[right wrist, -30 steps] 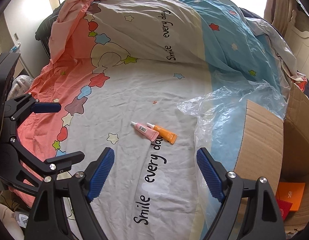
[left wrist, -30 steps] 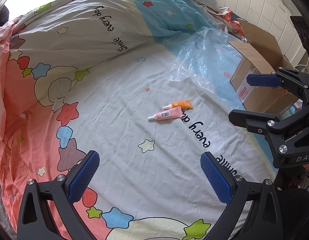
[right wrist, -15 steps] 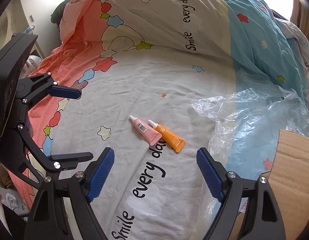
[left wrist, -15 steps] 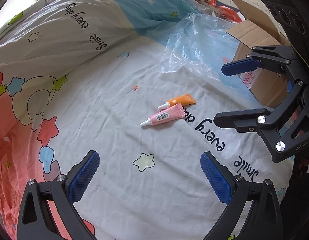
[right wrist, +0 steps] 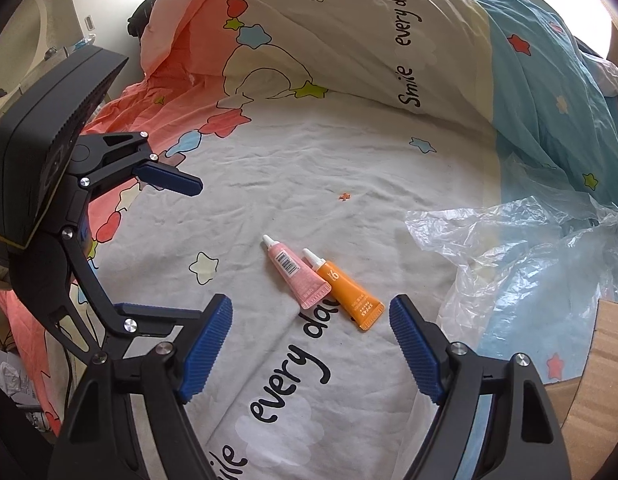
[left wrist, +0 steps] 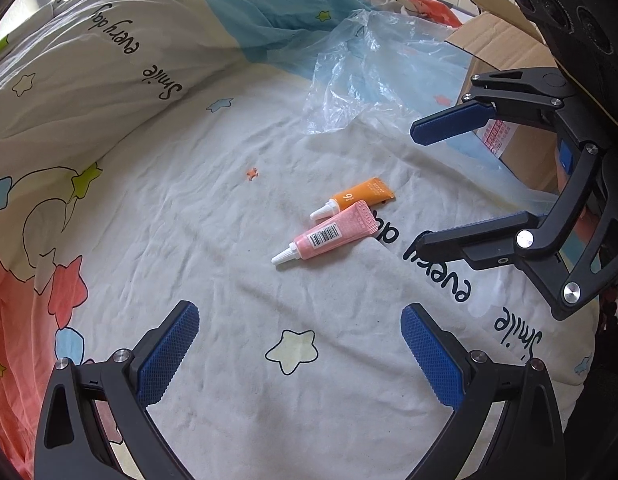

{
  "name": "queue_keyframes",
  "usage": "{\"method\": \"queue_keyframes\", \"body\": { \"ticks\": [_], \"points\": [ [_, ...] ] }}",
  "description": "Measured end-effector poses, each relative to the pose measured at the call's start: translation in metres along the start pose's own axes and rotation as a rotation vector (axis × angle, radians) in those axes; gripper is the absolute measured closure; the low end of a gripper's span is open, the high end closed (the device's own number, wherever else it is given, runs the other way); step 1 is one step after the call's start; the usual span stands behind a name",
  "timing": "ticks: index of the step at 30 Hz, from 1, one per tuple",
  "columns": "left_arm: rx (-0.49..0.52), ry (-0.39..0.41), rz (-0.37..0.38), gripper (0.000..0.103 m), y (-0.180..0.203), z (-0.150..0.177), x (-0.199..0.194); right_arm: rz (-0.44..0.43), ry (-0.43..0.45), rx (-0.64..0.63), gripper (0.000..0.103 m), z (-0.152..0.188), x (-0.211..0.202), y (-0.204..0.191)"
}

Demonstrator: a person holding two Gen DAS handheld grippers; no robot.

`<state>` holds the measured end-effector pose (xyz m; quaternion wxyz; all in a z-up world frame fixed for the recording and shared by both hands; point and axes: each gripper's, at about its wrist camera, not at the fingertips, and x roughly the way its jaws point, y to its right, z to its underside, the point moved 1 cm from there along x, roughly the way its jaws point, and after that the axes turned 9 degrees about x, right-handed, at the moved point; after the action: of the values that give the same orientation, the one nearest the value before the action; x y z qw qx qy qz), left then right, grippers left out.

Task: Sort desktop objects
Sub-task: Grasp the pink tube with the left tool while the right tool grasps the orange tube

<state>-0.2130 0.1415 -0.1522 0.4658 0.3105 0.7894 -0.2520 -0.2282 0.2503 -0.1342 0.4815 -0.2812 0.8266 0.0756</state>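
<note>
A pink tube with a barcode and white cap lies on the bed sheet, touching an orange tube beside it. Both also show in the right wrist view, the pink tube left of the orange tube. My left gripper is open and empty, a little short of the tubes. My right gripper is open and empty, its fingertips just short of the tubes' flat ends. Each gripper shows in the other's view, the right gripper to the right and the left gripper to the left.
A crumpled clear plastic bag lies on the sheet right of the tubes, also in the right wrist view. An open cardboard box stands beyond it at the bed's edge. A bunched quilt rises behind.
Both grippers have moved closer to the two tubes and lower toward the sheet. Both stay open. The tubes have not moved.
</note>
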Motion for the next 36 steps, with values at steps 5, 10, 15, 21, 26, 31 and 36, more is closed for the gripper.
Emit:
{"method": "queue_keyframes", "body": {
  "ticks": [5, 10, 15, 21, 26, 31, 36],
  "points": [
    [0.051, 0.012, 0.014, 0.000, 0.002, -0.001, 0.007, -0.013, 0.005, -0.029, 0.025, -0.002, 0.006, 0.004],
    [0.103, 0.029, 0.029, 0.000, 0.001, -0.001, 0.010, -0.017, 0.016, -0.056, 0.025, -0.005, 0.011, 0.013],
    [0.158, 0.057, 0.062, 0.000, 0.000, -0.006, 0.015, -0.028, -0.010, -0.104, 0.025, -0.003, 0.022, 0.017],
    [0.246, 0.063, 0.102, 0.000, 0.002, -0.017, 0.029, -0.022, -0.019, -0.181, 0.025, -0.001, 0.031, 0.022],
    [0.280, 0.054, 0.133, 0.000, 0.004, -0.020, 0.041, -0.030, -0.013, -0.218, 0.025, -0.006, 0.037, 0.028],
    [0.306, 0.050, 0.154, 0.000, 0.008, -0.022, 0.051, -0.029, -0.046, -0.278, 0.034, -0.005, 0.049, 0.027],
    [0.332, 0.062, 0.157, 0.000, 0.013, -0.023, 0.054, -0.047, -0.070, -0.278, 0.037, -0.004, 0.058, 0.033]
  ]
}}
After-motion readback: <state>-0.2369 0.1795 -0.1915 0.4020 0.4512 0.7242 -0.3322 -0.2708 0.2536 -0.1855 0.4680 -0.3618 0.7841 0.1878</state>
